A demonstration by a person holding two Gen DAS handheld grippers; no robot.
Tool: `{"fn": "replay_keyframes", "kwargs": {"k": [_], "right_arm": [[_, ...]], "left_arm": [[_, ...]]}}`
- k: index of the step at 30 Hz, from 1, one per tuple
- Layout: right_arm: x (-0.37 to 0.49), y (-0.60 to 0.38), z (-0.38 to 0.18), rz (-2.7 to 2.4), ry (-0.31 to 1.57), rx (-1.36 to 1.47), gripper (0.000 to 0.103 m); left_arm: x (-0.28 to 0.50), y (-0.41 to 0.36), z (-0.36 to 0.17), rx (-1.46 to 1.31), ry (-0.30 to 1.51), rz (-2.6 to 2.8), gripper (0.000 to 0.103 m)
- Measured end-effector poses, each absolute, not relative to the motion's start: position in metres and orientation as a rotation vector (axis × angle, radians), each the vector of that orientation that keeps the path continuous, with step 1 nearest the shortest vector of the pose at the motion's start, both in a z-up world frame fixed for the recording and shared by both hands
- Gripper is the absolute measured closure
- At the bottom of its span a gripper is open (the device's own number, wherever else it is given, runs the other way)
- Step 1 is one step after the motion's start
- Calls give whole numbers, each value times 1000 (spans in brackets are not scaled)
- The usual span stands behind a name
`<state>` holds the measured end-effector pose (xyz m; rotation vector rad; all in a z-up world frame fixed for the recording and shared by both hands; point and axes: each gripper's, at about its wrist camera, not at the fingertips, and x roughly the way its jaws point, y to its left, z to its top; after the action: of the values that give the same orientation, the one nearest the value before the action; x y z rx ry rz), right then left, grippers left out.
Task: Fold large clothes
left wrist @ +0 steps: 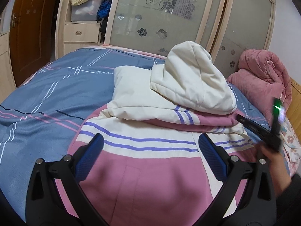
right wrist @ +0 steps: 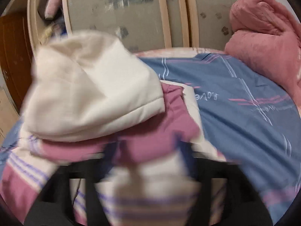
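Observation:
A large hooded jacket [left wrist: 143, 169], pink and cream with purple stripes, lies spread on the bed, and its cream hood [left wrist: 193, 82] is flopped over the folded upper part. My left gripper [left wrist: 150, 139] hovers open just above the jacket's striped chest, with nothing between its blue pads. At the right edge of the left wrist view a hand [left wrist: 272, 160] holds the black right gripper beside the jacket's side. The right wrist view is blurred. There my right gripper [right wrist: 148, 150] stands open, its fingers wide apart over the jacket's pink and striped cloth below the hood [right wrist: 90, 94].
The bed carries a blue sheet [left wrist: 47, 94] with pink and white lines. A rolled pink quilt [left wrist: 263, 75] lies at the far right, near a wooden headboard. Behind the bed stands a wardrobe with frosted doors [left wrist: 160, 18], drawers [left wrist: 80, 33] and a brown door [left wrist: 28, 37].

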<state>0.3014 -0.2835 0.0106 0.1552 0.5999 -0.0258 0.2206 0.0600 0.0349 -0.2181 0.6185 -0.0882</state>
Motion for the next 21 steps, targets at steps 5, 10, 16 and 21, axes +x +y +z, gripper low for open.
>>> {"fn": "replay_keyframes", "kwargs": {"k": [5,10,16,21], "right_arm": [[197,-309,28,37,459,406,1],[158,-319,29,150,397,693,1],[163,-310,24,259,449,809,1],[161,-301,21,344,495,868,1]], "left_arm": [[216,57,34,-203,611,-81,2],[212,53,31,-193,615,-70,2],[204,45,30,-217,610,-66,2],[199,33,26,-185,604,-64,2]]}}
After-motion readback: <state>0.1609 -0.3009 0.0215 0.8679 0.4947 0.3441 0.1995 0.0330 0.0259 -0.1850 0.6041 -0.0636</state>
